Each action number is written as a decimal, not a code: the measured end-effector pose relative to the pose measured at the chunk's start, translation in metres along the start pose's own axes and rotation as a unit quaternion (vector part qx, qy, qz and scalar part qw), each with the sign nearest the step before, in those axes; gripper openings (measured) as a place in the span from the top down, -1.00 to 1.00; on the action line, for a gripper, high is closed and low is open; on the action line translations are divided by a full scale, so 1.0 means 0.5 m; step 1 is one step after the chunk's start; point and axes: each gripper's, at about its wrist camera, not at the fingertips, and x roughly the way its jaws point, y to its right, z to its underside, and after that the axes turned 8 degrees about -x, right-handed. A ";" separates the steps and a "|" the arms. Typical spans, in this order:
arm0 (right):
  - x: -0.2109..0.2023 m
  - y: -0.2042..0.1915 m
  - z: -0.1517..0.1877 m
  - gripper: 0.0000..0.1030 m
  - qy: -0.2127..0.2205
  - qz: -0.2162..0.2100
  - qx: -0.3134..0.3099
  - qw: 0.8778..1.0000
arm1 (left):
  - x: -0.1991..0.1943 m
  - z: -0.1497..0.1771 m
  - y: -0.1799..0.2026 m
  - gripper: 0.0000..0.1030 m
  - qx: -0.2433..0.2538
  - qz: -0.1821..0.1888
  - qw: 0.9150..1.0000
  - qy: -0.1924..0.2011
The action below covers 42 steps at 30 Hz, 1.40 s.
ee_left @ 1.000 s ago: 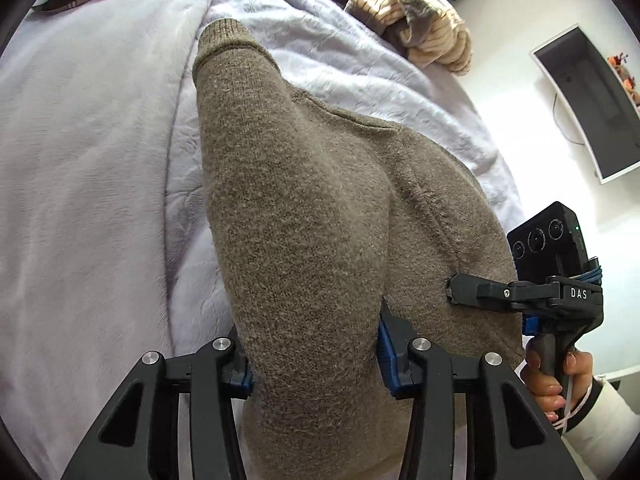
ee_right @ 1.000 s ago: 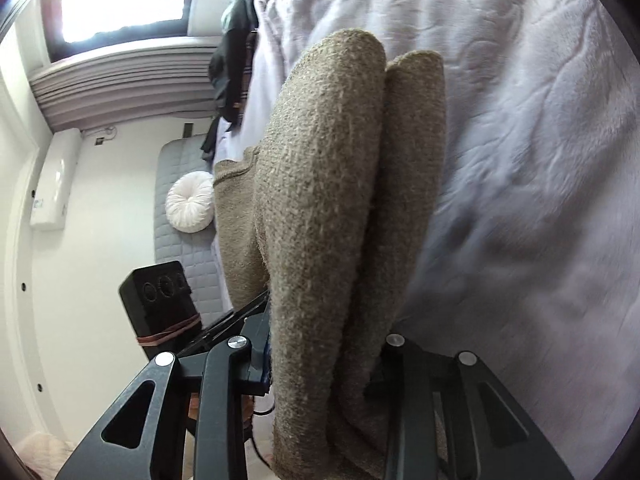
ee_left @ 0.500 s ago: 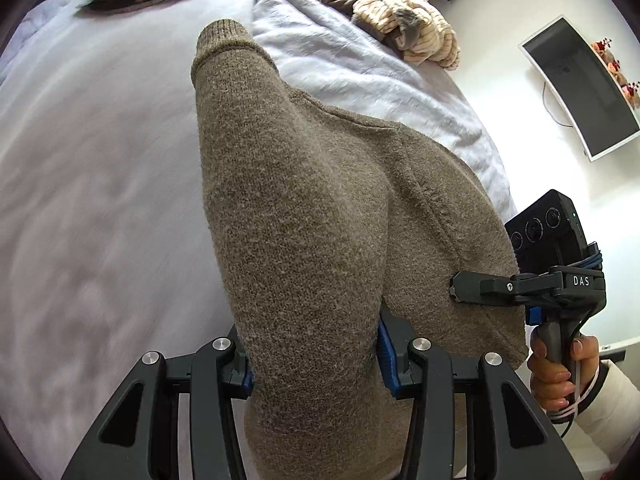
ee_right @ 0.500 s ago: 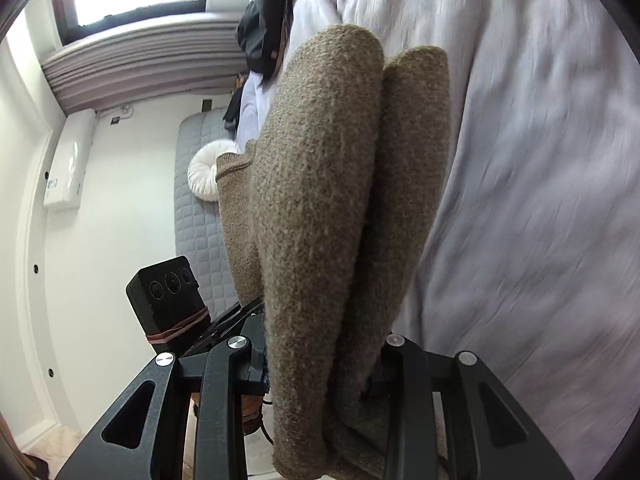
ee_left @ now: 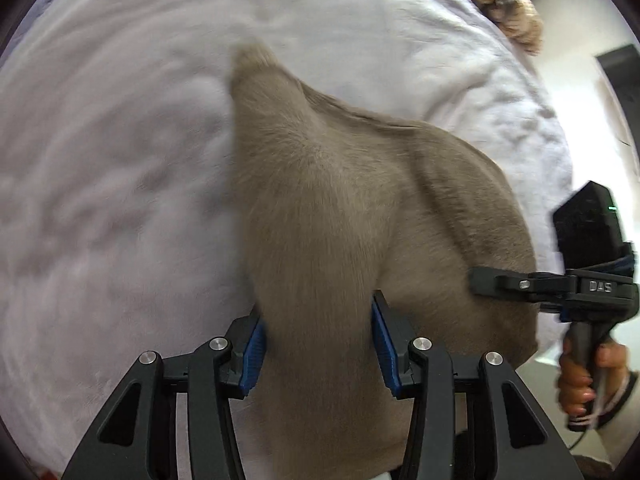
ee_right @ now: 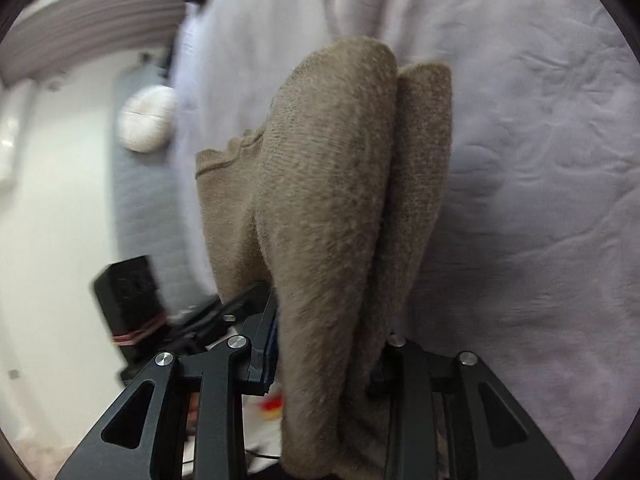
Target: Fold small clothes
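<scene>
Brown knit fills the left wrist view: a sweater [ee_left: 340,208] runs up and away from the left gripper [ee_left: 318,340], its far tip reaching out over the pale blanket [ee_left: 120,160] of the bed. The blue pads [ee_left: 256,344] sit against a thick bunch of the fabric, and the jaws are opening, though the cloth is between them and looks held for now. To the right, at the sweater's other edge, the right gripper [ee_left: 476,280] bites the cloth side-on, with a hand [ee_left: 580,376] on its grip below. A heap of striped clothes [ee_left: 504,4] lies at the far corner of the bed, well apart. From the right wrist view, the sweater [ee_right: 340,200] hangs doubled in two thick folds between the fingers of the right gripper [ee_right: 332,356], whose jaws are also opening around it; blur makes it hard to say how firmly the pads press. The left gripper [ee_right: 224,316] shows just beside, low on the left. Both hands grasp the same near edge, so the sweater's long axis points away from them over the bed, and the coming lay-down probably turns on lowering that far end first.
</scene>
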 end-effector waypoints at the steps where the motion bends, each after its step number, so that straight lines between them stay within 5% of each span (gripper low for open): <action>1: -0.008 -0.003 -0.003 0.23 0.003 0.018 -0.003 1.000 | -0.010 0.005 -0.008 -0.07 -0.006 -0.001 1.000 0.008; 6: -0.075 -0.002 -0.008 0.07 0.021 0.145 -0.021 0.989 | -0.056 0.012 -0.041 -0.13 -0.020 -0.026 0.998 0.045; 12: -0.127 -0.004 0.013 0.20 0.065 0.099 0.000 0.993 | -0.110 -0.009 -0.037 0.06 -0.008 -0.033 0.996 0.083; 16: -0.091 -0.084 0.038 0.70 0.068 0.117 -0.063 0.989 | -0.108 -0.021 0.005 0.06 0.015 -0.024 0.996 0.089; 18: -0.070 -0.102 0.046 0.73 0.048 0.132 -0.107 0.984 | -0.096 -0.021 0.017 0.06 0.022 -0.028 0.996 0.081; 22: -0.008 -0.077 0.082 0.85 -0.014 0.243 -0.172 0.955 | -0.019 -0.014 0.026 0.06 0.033 -0.072 0.996 0.050; 24: 0.018 -0.043 0.088 0.89 -0.040 0.289 -0.168 0.942 | -0.006 -0.010 0.012 0.05 0.014 -0.052 0.998 0.040; 29: -0.056 -0.010 0.123 0.77 -0.013 0.208 -0.097 0.973 | -0.020 -0.005 0.010 0.05 0.015 -0.052 0.998 0.045; 33: -0.074 -0.011 0.159 0.67 -0.030 0.144 -0.088 0.985 | -0.030 0.004 0.008 0.05 0.017 -0.050 0.998 0.043; 37: -0.022 -0.036 0.197 0.04 -0.071 0.151 -0.125 0.978 | -0.045 0.017 0.007 0.05 0.021 -0.054 0.997 0.043; 39: 0.001 -0.043 0.208 0.10 -0.078 0.190 -0.142 0.968 | -0.050 0.027 0.004 0.05 0.024 -0.057 0.997 0.042; 41: 0.006 -0.030 0.213 0.77 -0.065 0.207 -0.127 0.968 | -0.051 0.038 -0.002 0.05 0.025 -0.059 0.997 0.038; 42: 0.016 -0.025 0.206 0.76 -0.059 0.205 -0.116 0.970 | -0.049 0.040 -0.003 0.05 0.025 -0.058 0.997 0.035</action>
